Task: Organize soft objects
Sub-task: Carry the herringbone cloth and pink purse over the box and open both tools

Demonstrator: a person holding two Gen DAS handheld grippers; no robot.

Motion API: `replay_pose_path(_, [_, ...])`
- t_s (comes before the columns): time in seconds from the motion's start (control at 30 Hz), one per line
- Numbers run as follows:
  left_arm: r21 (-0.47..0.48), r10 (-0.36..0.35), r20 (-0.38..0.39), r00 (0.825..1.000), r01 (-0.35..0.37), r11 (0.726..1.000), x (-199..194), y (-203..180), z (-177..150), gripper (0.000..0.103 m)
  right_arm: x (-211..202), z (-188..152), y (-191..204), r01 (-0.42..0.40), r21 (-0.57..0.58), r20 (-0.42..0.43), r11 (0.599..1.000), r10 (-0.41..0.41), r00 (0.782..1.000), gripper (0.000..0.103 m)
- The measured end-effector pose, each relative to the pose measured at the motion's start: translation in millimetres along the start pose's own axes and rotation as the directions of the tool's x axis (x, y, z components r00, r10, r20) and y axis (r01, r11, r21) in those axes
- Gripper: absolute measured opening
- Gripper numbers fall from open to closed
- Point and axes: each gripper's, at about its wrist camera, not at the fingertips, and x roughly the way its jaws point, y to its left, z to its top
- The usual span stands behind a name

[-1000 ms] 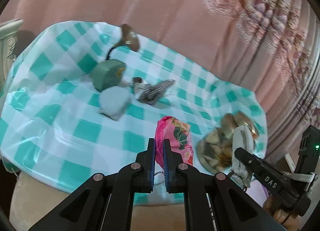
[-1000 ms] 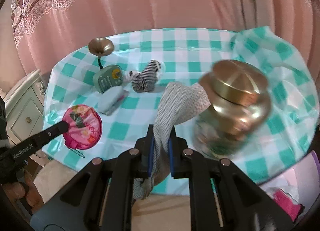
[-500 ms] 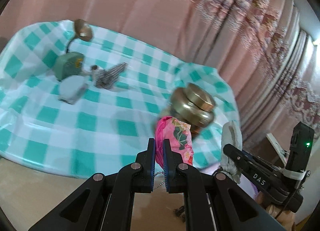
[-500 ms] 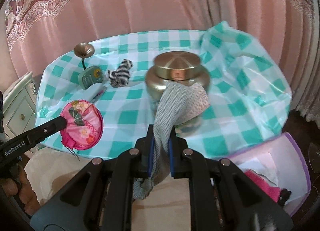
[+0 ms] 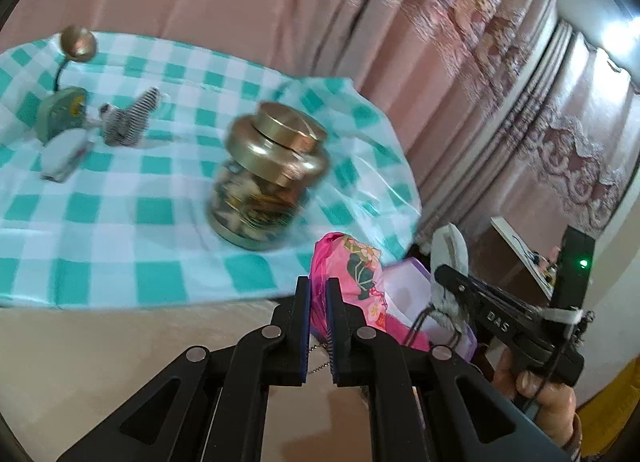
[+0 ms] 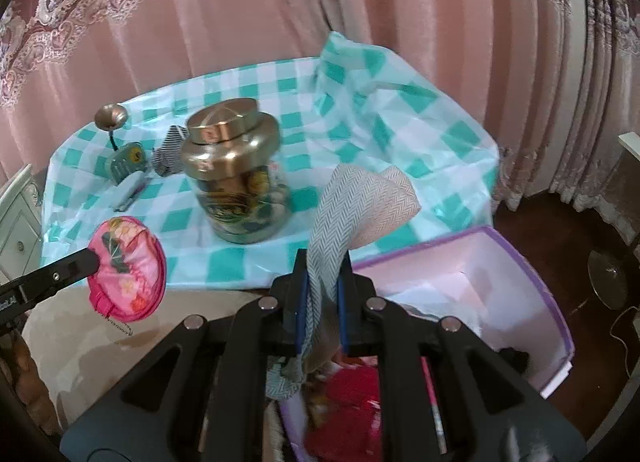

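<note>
While each claw grips fabric, the pink box (image 6: 532, 274) sits below.

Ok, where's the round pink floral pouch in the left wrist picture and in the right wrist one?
Left wrist: pink floral pouch at lower centre, clamped edge-on in the left tool.
Right wrist: pouch at lower left, its round face showing.
Shared landmark: the brass-lidded jar on the checked cloth.
</note>
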Motion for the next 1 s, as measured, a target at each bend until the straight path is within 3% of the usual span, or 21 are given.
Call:
replay_pose_path(0.37, [0.048, -0.089, -0.118, 0.989, 0.095, 0.994, 31, -44, -30, 0.007, -4, -18, -69, 0.166, 0.035, -0.033, 0.986, -0.165, 0.986, 0.016])
replay_pose_path(0.53, [0.077, -0.125, -0.154, 0.98, 0.138, 0.987, 48, -66, -40, 0.011, -5, -15, -89, 0.242, 0.052, -0.034, 0.969, -0.24, 0.97, 0.024])
replay_pose_path(0.57, [0.08, -0.13, -0.16, 0.979, 0.144, 0.986, 53, -70, -41, 0.014, -6, -14, -91, 0.253, 0.057, -0.035, 0.966, -0.251, 0.967, 0.035])
replay_pose_path(0.6, [0.08, -0.13, -0.168, 0.977, 0.145, 0.986, 56, -72, -41, 0.02, -7, -14, -93, 0.255, 0.063, -0.036, 0.965, -0.253, 0.967, 0.057])
replay_pose_path(0.67, [0.076, -0.123, -0.192, 0.974, 0.14, 0.987, 61, -74, -43, 0.036, -10, -13, -95, 0.234, 0.082, -0.028, 0.969, -0.232, 0.972, 0.079])
replay_pose_path(0.7, [0.076, -0.119, -0.195, 0.974, 0.136, 0.988, 62, -73, -44, 0.044, -12, -13, -93, 0.226, 0.083, -0.023, 0.971, -0.224, 0.974, 0.079])
replay_pose_path(0.87, [0.065, -0.066, -0.151, 0.986, 0.077, 0.995, 53, -62, -40, 0.05, -10, -12, -85, 0.206, 0.061, -0.026, 0.977, -0.205, 0.978, 0.079])
replay_pose_path(1.0, [0.096, 0.002, -0.082, 0.997, 0.006, 0.995, 40, -52, -33, 0.065, -8, -12, -77, 0.184, 0.046, -0.033, 0.982, -0.183, 0.983, 0.079])
